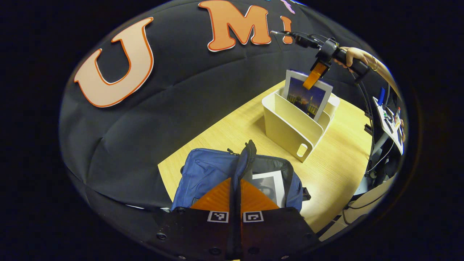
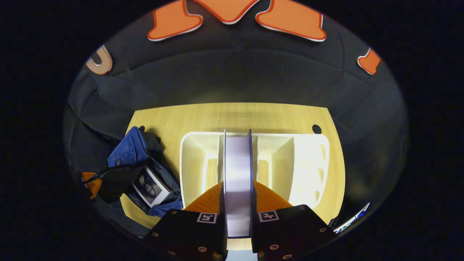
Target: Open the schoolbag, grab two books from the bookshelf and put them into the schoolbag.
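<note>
Book [image 2: 237,181]: you are pinching it between the right gripper [image 2: 237,203] jaws, low in the middle of the right gripper view; it is standing upright in the middle slot of the bookshelf [image 2: 308,159].
Same book from afar: in the upper right of the left gripper view, it [image 1: 308,98] is rising out of the bookshelf [image 1: 290,127] with the right gripper [image 1: 311,78] clamped on its top edge.
Schoolbag [image 1: 206,174]: it is lying open at the bottom centre of the left gripper view, with another book [image 1: 270,183] showing inside.
Left gripper [image 1: 235,197]: its jaws are pressing together on the schoolbag's zipper edge.
Counter [image 1: 337,163]: it is carrying the schoolbag and the bookshelf, set near each other.
Hand [image 1: 357,56]: it is gripping the right gripper's handle at the upper right.
</note>
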`<state>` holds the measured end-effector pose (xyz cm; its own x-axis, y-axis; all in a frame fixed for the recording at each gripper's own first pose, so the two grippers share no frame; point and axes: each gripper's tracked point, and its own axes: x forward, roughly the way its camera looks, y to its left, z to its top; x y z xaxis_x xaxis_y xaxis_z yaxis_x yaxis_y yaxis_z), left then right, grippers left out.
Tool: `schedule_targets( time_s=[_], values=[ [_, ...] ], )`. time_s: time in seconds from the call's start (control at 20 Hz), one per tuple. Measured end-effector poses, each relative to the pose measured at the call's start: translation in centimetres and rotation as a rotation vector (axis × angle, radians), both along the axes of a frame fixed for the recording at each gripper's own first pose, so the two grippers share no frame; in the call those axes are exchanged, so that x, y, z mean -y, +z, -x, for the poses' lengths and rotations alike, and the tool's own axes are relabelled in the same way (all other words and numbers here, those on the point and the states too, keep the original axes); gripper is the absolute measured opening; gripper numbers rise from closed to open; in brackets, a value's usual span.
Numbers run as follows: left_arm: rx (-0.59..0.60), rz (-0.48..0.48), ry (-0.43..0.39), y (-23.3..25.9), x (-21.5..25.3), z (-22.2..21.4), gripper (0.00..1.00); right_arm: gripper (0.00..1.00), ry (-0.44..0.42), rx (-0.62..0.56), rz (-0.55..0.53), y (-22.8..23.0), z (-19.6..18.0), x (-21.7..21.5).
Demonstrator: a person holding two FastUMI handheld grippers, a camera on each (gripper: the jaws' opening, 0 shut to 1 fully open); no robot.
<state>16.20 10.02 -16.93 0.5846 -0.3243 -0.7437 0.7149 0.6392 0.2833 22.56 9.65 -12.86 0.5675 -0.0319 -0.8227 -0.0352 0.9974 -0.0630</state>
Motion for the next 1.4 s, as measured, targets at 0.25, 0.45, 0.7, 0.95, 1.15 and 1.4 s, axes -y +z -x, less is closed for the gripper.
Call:
schedule_targets(
  time_s=[0.25,0.45,0.7,0.95,1.15,1.4],
  values=[
    [0.002,0.0,-0.014,0.0,0.0,0.1,0.0,0.26,0.002,0.161,-0.005,8.4,3.3,1.7],
    [0.002,-0.002,-0.025,0.1,0.0,0.6,0.0,0.26,0.023,0.288,-0.096,14.7,7.6,1.3],
    [0.022,-0.015,-0.021,0.3,0.0,0.6,0.0,0.26,0.02,0.406,-0.278,18.0,14.9,0.1],
    [0.051,-0.035,-0.018,0.5,-0.2,0.5,0.0,0.27,0.011,0.388,-0.499,12.8,20.5,-2.5],
    [0.078,-0.059,-0.031,0.6,0.0,0.3,0.0,0.26,-0.006,0.313,-0.651,6.5,21.7,-5.8],
    [0.079,-0.059,-0.023,0.4,-0.1,0.3,0.0,0.26,-0.006,0.25,-0.779,0.5,20.3,-10.3]
  ],
)
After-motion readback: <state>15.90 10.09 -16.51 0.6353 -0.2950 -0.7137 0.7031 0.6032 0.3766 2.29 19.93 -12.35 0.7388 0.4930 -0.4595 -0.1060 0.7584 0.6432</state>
